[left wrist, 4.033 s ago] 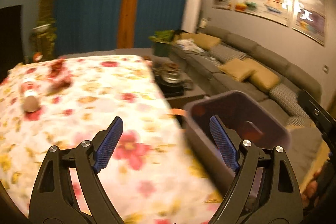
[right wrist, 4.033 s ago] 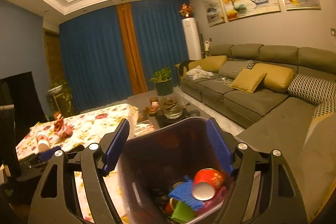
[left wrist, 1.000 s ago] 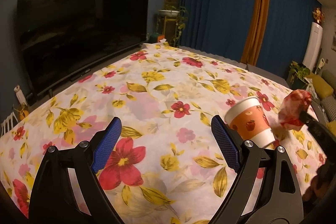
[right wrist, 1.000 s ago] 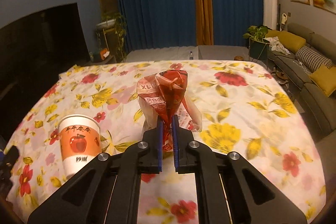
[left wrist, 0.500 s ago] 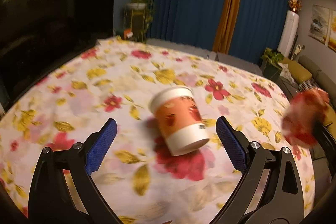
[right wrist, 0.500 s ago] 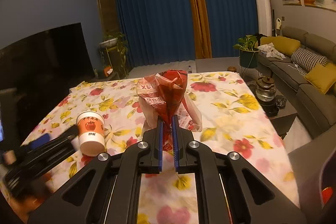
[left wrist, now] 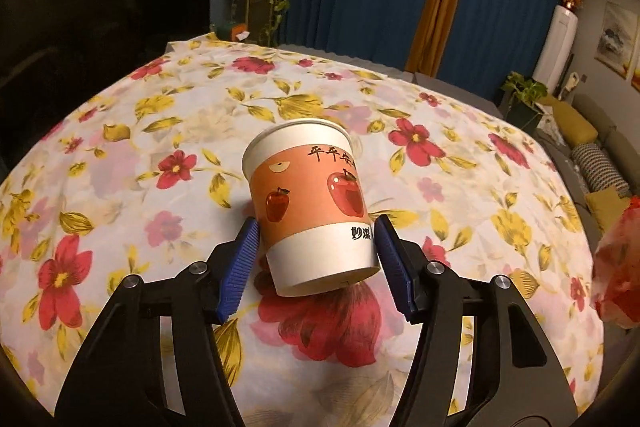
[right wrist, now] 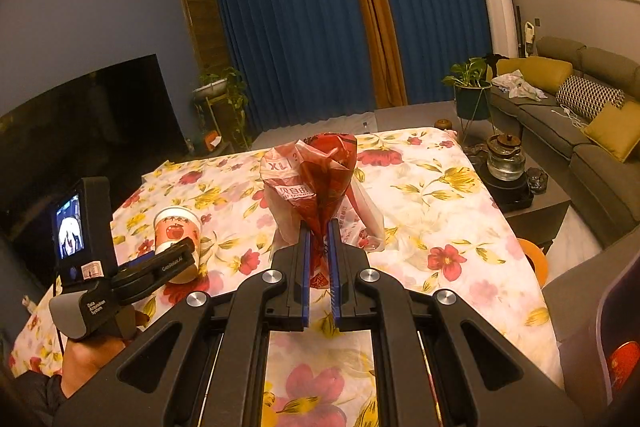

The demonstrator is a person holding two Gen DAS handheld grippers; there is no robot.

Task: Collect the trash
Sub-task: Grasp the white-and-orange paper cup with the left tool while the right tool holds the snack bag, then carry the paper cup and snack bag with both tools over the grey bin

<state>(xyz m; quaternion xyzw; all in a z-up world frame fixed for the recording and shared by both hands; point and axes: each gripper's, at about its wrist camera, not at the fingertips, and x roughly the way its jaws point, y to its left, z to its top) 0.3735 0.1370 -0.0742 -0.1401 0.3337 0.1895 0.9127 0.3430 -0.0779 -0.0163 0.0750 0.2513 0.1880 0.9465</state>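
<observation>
left fingers (left wrist: pixel 244 255) closing around paper cup (left wrist: pixel 312 203), mid-table; right fingers (right wrist: pixel 305 259) clamped on wrapper (right wrist: pixel 316 183)

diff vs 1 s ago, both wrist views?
The left tool has moved in on the paper cup, which now sits between its jaws; they have just been closing and the pads look to be touching the cup's sides. Unchanged: the cup stands on the floral tablecloth, and the right tool is clamped on the red wrapper.
</observation>
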